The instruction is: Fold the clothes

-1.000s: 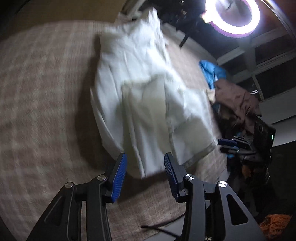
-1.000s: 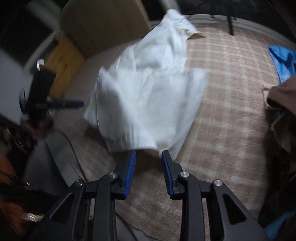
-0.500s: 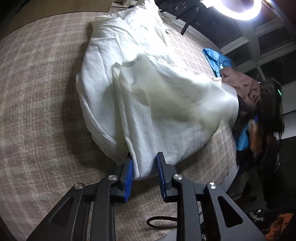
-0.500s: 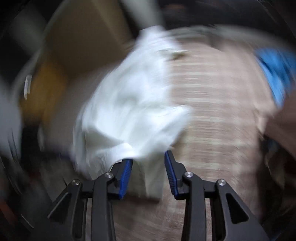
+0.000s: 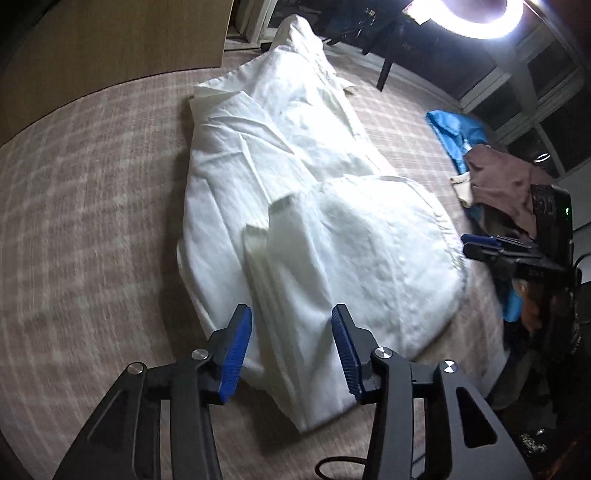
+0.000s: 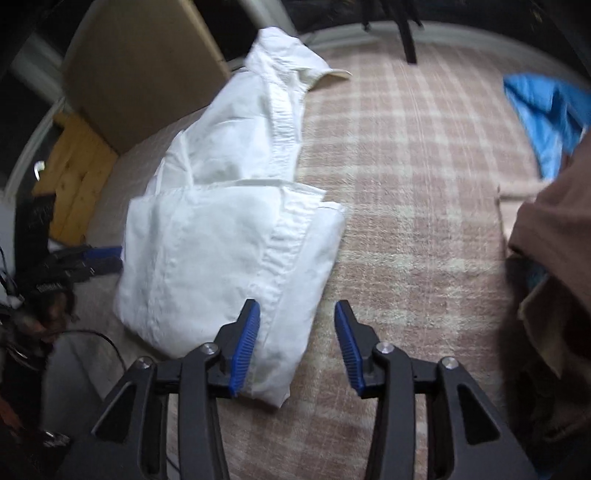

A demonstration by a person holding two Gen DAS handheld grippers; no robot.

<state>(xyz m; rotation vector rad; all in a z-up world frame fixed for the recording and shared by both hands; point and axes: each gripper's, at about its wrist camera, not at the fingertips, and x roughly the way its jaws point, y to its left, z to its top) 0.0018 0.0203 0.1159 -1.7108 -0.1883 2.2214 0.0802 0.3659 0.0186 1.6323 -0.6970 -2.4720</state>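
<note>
A white shirt (image 5: 295, 192) lies on the checked pink-beige cover (image 5: 92, 221), its lower part folded up over the body, collar at the far end. My left gripper (image 5: 291, 350) hangs over the near fold with its jaws opening; cloth lies under the gap and the pads do not press it. In the right wrist view the same white shirt (image 6: 221, 236) is left of centre. My right gripper (image 6: 297, 347) is above its near right corner, jaws opening, the cloth below them and untouched. The right gripper (image 5: 476, 245) also shows beyond the shirt's right edge in the left wrist view.
A blue garment (image 5: 454, 133) and a brown one (image 5: 506, 184) are heaped at the right side of the cover; the blue garment (image 6: 546, 114) and brown garment (image 6: 554, 229) show in the right view too. A wooden headboard (image 6: 136, 66) stands at the far left. A ring light (image 5: 476, 18) glares above.
Both grippers let go of the shirt's lower edge and their jaws widened. The folded part now rests flat on the shirt's body. Both hands drew back slightly toward the near edge.
</note>
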